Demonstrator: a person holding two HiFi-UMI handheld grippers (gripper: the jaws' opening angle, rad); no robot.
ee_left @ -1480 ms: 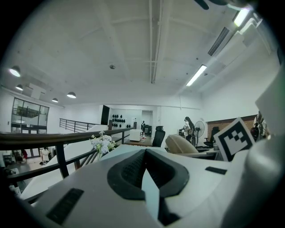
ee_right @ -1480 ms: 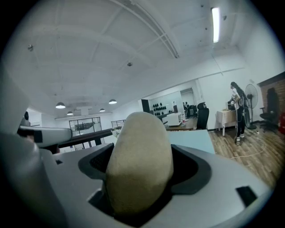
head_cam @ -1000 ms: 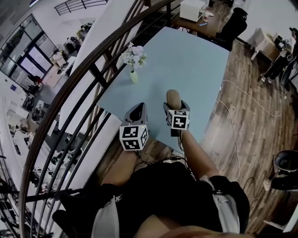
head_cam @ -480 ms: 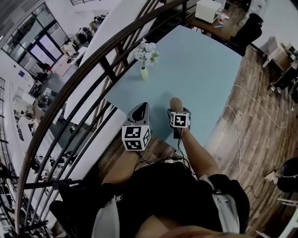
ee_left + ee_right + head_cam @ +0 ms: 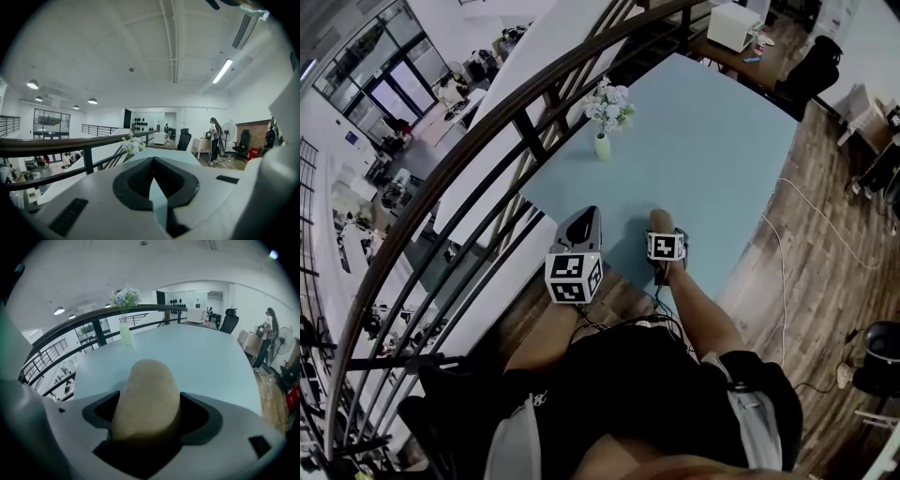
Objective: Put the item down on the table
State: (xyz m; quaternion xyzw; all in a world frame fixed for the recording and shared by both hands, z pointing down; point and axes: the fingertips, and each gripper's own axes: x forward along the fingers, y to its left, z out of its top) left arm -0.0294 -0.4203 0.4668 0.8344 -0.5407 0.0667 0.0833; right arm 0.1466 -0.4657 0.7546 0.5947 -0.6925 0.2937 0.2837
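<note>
Item (image 5: 146, 399) between right gripper (image 5: 662, 232) jaws

My left gripper (image 5: 584, 221) and right gripper (image 5: 662, 231) are pale grey shells with dark ribbed pads (image 5: 133, 178). Each has a cube (image 5: 572, 277) of black-and-white square markers. Thin black cables (image 5: 660, 292) hang off them. I'm wearing black.

Mezzanine level; wood-plank floor (image 5: 825, 244) on the right; dark metal railing (image 5: 487, 159) runs along the left edge of a pale blue table (image 5: 712, 141); black office chair (image 5: 806, 66) beyond its far end; white ceiling carries a strip light (image 5: 222, 71) and round downlights (image 5: 33, 85); brick wall (image 5: 253, 125) beside a standing fan (image 5: 228, 127).
</note>
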